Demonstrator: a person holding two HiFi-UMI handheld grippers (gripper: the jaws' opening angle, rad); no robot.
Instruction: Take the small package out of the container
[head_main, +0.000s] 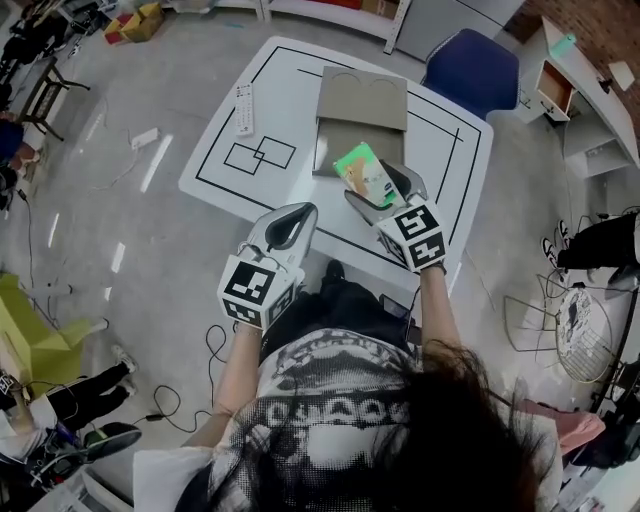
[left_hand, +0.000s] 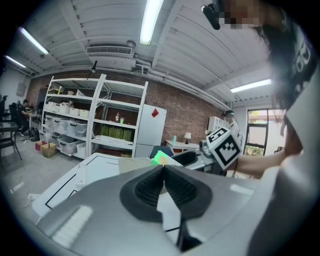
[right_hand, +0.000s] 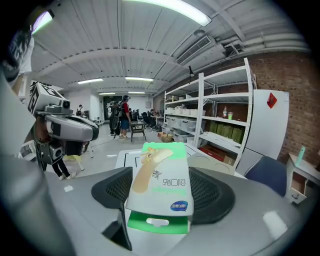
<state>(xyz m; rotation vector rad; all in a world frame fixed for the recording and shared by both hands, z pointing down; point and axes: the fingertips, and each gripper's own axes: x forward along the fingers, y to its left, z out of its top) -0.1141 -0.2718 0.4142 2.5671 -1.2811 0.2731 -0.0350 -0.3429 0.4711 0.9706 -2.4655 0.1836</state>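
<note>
— Where is the small package (right_hand: 160, 185) now?

— It is in the right gripper (head_main: 382, 190). The two jaws are pressed on its sides. It is white with a green edge, and it hangs in the air at the near end of the container (head_main: 362, 105), outside of it.

— And the container, how does it lie?

— Flat on the table (head_main: 290, 100). It is brown and thin, like a paper bag, and it lies near the middle of the top, toward the far side.

— What does the left gripper (head_main: 303, 213) do?

— It holds nothing. Its jaws are together, tip against tip. It hovers at the near edge of the table, to the left of the right one and a little apart from it.

— Tell me about the table.

— It is white, with black lines: a big frame along the edges and two small overlapping rectangles on the left part. A white remote control (head_main: 244, 107) lies near the far left corner, apart from the container. A blue chair (head_main: 472, 68) stands behind the far right corner.

— And the room?

— The floor is grey and shiny, and cables lie on it. There is a brick wall (left_hand: 185, 115) and before it white shelves (left_hand: 90, 120) with boxes, and beside them a tall white cabinet (left_hand: 150, 127) with a red diamond on the door. Long lamps (left_hand: 152, 20) shine on the ceiling. Some people (right_hand: 122, 115) stand far away in the room.
</note>
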